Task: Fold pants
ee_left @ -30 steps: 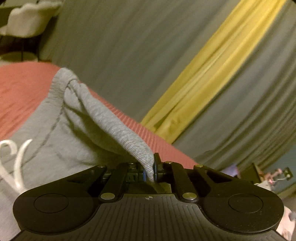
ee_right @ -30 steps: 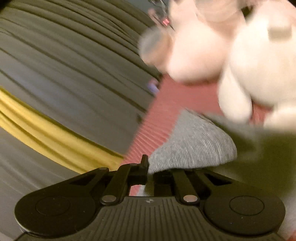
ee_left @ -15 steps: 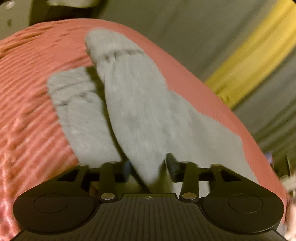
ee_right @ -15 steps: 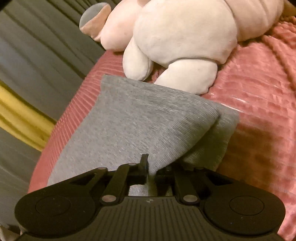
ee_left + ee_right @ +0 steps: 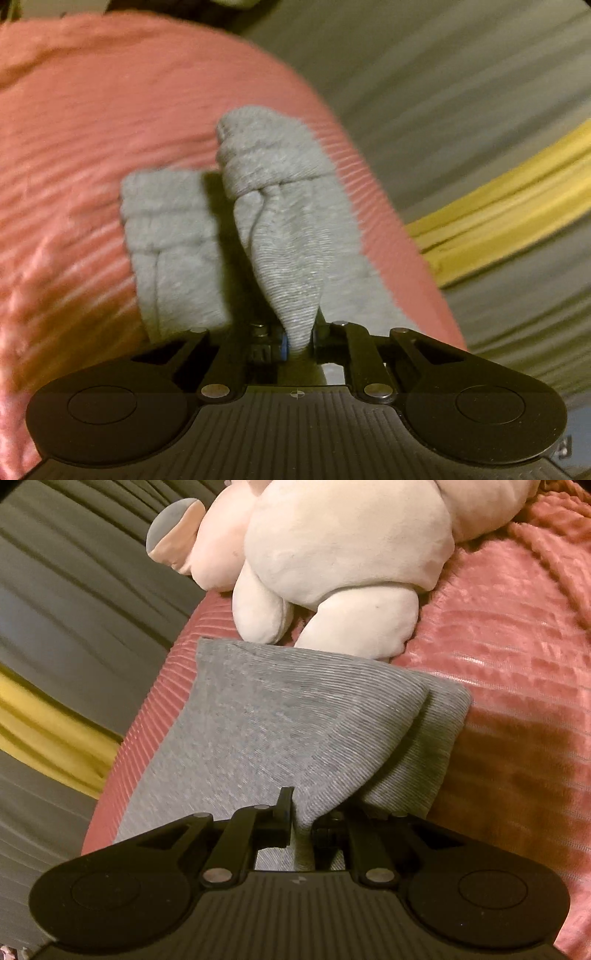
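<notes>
Grey knit pants lie on a pink ribbed bedspread. In the left wrist view my left gripper (image 5: pixel 298 334) is shut on a raised fold of the pants (image 5: pixel 288 236); two ribbed leg cuffs lie ahead, the left cuff (image 5: pixel 162 221) flat on the bed. In the right wrist view my right gripper (image 5: pixel 301 812) is shut on a pinched ridge of the pants (image 5: pixel 258 723), and a lower layer (image 5: pixel 417 760) shows under it at the right.
A white and pink plush toy (image 5: pixel 332 554) lies on the bedspread (image 5: pixel 498 664) just beyond the pants, its feet touching the cloth edge. The bed edge (image 5: pixel 388 206) drops off to a grey and yellow striped surface (image 5: pixel 498 206).
Both grippers swung down from a lifted pose toward the bed. The left jaws stood apart around the cloth half a second ago and now pinch it. The right stayed shut on the pants.
</notes>
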Demonstrator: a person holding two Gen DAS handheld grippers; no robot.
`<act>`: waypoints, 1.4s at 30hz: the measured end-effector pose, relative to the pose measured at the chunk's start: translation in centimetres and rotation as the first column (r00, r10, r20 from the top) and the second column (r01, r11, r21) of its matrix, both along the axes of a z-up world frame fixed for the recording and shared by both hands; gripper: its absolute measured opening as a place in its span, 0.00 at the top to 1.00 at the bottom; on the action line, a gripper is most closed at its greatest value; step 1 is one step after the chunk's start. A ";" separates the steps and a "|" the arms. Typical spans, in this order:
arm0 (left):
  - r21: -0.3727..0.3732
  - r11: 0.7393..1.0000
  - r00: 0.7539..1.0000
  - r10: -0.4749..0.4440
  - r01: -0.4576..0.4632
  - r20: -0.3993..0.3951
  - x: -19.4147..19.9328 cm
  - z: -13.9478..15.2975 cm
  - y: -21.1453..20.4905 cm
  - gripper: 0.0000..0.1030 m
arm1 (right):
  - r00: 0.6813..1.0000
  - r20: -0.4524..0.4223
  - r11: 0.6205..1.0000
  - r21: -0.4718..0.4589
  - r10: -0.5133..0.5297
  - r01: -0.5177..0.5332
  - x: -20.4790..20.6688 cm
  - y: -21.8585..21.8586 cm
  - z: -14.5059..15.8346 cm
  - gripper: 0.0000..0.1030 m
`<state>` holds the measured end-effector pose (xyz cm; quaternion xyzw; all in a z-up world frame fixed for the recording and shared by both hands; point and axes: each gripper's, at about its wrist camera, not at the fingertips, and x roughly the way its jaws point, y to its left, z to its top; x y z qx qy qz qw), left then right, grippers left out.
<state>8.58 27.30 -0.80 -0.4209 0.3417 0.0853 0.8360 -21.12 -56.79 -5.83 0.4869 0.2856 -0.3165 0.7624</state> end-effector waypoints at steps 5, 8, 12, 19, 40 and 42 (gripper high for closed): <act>0.048 0.999 0.999 -0.002 -0.001 0.052 -2.4 1.5 0.9 0.88 | 1.000 -0.020 1.000 -0.027 0.007 -0.007 0.4 0.4 0.2 0.91; 0.183 0.983 1.000 -0.011 0.015 -0.026 -1.5 -0.9 0.1 0.87 | 1.000 -0.015 1.000 -0.022 0.003 -0.003 0.4 0.4 0.1 0.91; 0.313 0.949 0.995 0.001 0.031 -0.101 -1.7 -3.1 -1.5 0.75 | 1.000 -0.019 1.000 -0.026 0.006 -0.006 0.6 0.4 0.1 0.91; 0.341 0.939 0.996 0.064 -0.041 -0.058 -4.3 0.8 -1.1 0.39 | 1.000 -0.018 1.000 -0.028 0.003 -0.004 0.6 0.4 0.1 0.91; 0.383 0.911 0.986 -0.166 0.154 -0.001 -6.7 1.5 -18.2 0.17 | 0.996 -0.067 0.991 -0.116 0.061 -0.068 1.2 0.7 1.9 0.94; 0.353 0.927 0.990 -0.138 0.128 0.001 -6.8 1.1 -17.4 0.16 | 0.995 -0.018 0.979 -0.180 0.098 -0.099 0.8 1.6 3.5 0.95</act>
